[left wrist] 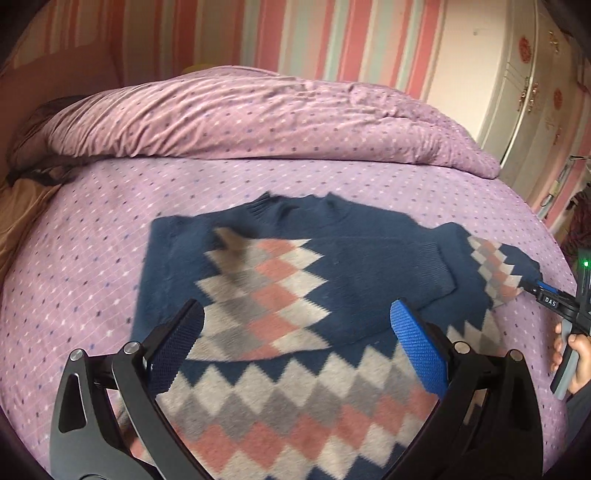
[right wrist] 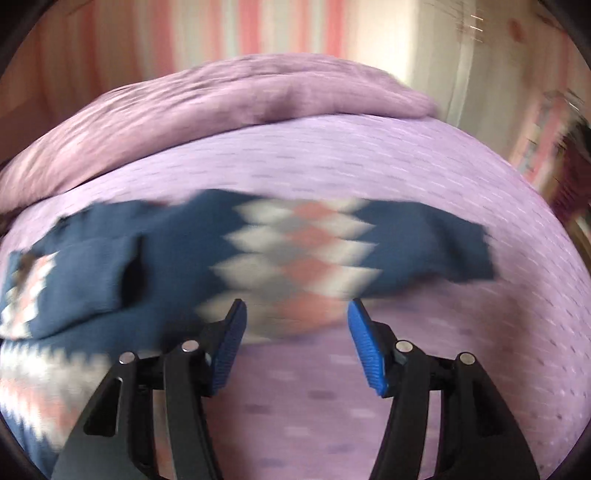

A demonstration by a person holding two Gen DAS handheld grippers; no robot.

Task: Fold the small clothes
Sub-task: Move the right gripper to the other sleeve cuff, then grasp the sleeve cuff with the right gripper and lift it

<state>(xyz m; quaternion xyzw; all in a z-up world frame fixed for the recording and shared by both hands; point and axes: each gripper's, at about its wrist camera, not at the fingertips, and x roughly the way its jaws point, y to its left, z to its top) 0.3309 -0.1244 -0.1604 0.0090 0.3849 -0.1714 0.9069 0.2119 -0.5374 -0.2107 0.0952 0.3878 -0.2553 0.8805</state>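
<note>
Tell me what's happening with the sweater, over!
Both grippers, left and right, open, empty. Argyle sweater flat on bed, one sleeve folded in. Nothing blocking.

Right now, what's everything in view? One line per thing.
sweater: 1, navy with white, pink and grey diamonds, flat on the bed, one sleeve folded across the chest, the other out to the right
bed sheet: 1, lilac with small dots, under the sweater
duvet: 1, purple dotted, bunched along the far side of the bed
wall: pink, white and pale green stripes, behind the bed
wardrobe: 1, cream, far right
left claw: black, blue pads, open above the sweater, nothing gripped
right claw: black, blue pads, open at the outstretched sleeve, nothing between the pads
hand: 1, on the right claw's handle
</note>
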